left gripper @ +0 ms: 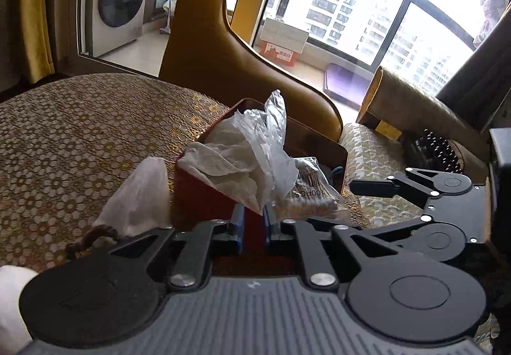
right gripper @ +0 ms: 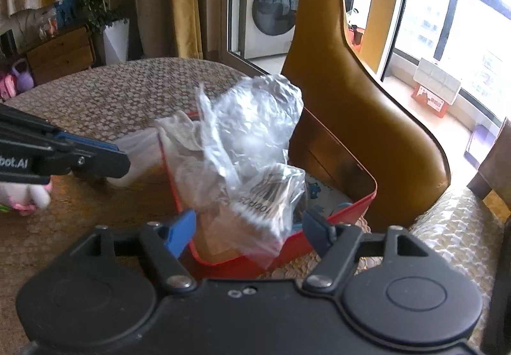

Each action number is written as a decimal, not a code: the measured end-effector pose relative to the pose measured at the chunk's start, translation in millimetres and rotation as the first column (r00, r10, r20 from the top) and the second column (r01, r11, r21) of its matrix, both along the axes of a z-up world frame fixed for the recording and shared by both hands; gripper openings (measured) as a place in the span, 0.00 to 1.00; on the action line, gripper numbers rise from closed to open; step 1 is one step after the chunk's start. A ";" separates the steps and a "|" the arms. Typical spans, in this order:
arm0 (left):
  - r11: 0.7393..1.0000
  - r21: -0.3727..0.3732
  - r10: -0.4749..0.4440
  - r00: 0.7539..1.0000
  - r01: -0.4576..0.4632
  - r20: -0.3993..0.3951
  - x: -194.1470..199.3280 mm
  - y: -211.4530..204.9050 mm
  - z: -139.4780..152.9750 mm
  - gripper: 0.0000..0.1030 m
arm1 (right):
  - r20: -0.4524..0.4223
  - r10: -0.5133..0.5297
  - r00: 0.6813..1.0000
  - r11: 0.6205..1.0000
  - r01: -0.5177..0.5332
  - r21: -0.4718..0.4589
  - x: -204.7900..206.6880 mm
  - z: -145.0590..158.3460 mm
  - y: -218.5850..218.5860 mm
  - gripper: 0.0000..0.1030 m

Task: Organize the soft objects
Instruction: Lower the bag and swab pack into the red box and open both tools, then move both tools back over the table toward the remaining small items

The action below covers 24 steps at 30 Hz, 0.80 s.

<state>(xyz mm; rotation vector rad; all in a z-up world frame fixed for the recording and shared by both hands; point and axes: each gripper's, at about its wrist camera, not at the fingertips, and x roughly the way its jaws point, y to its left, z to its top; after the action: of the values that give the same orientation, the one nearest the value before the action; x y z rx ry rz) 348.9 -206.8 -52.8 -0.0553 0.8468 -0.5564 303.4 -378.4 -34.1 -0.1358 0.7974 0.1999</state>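
A red box (left gripper: 204, 195) stands on the table near its right edge. It is stuffed with a white gauze cloth (left gripper: 223, 160) and a crumpled clear plastic bag (left gripper: 271, 131) that sticks up above the rim. A clear bag of cotton swabs (right gripper: 271, 195) lies over the near rim. My left gripper (left gripper: 254, 222) is at the box's near wall, its blue pads a narrow gap apart with nothing between them. My right gripper (right gripper: 249, 227) stands open wide. The swab bag hangs between its pads (right gripper: 182, 227) without touching them. A white tissue (left gripper: 140, 195) lies outside the box, to its left.
The table (left gripper: 80, 131) wears a gold lace-patterned cloth. A mustard chair back (left gripper: 204, 35) rises just behind the box. A hairbrush (left gripper: 434, 150) lies on a cushioned seat at right. A brown fuzzy cord (left gripper: 89, 240) and a pink-and-white plush toy (right gripper: 32, 195) sit at the near left.
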 end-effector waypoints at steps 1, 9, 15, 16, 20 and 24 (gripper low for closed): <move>1.000 -0.003 0.002 1.000 -0.002 0.005 -3.2 3.1 2.5 0.20 | 0.010 0.003 1.000 1.000 -0.003 0.009 -6.1 4.6 0.7 0.72; 1.000 -0.007 0.030 0.998 -0.029 0.063 -32.5 31.4 26.6 0.31 | 0.093 0.035 0.995 0.995 -0.044 0.092 -50.3 41.5 17.8 0.76; 0.999 0.013 0.035 0.994 -0.037 0.105 -59.6 53.3 41.7 0.32 | 0.151 0.061 0.987 0.985 -0.083 0.150 -78.5 67.5 35.0 0.82; 0.999 0.017 0.033 0.993 -0.036 0.110 -65.2 57.7 44.3 0.33 | 0.157 0.062 0.986 0.984 -0.087 0.158 -82.3 70.3 38.4 0.83; 0.998 0.029 0.045 0.990 -0.050 0.131 -82.5 74.1 54.3 0.66 | 0.185 0.069 0.980 0.976 -0.105 0.191 -96.7 79.6 50.3 0.86; 0.997 0.022 0.065 0.985 -0.069 0.161 -101.3 95.9 64.4 0.71 | 0.223 0.072 0.972 0.968 -0.121 0.219 -109.3 86.4 65.9 0.91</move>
<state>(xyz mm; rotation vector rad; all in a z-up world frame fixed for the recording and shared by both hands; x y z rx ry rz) 247.6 -110.9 11.6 -0.0141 0.6933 -0.4792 194.1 -312.5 52.3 0.0240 0.5489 0.3634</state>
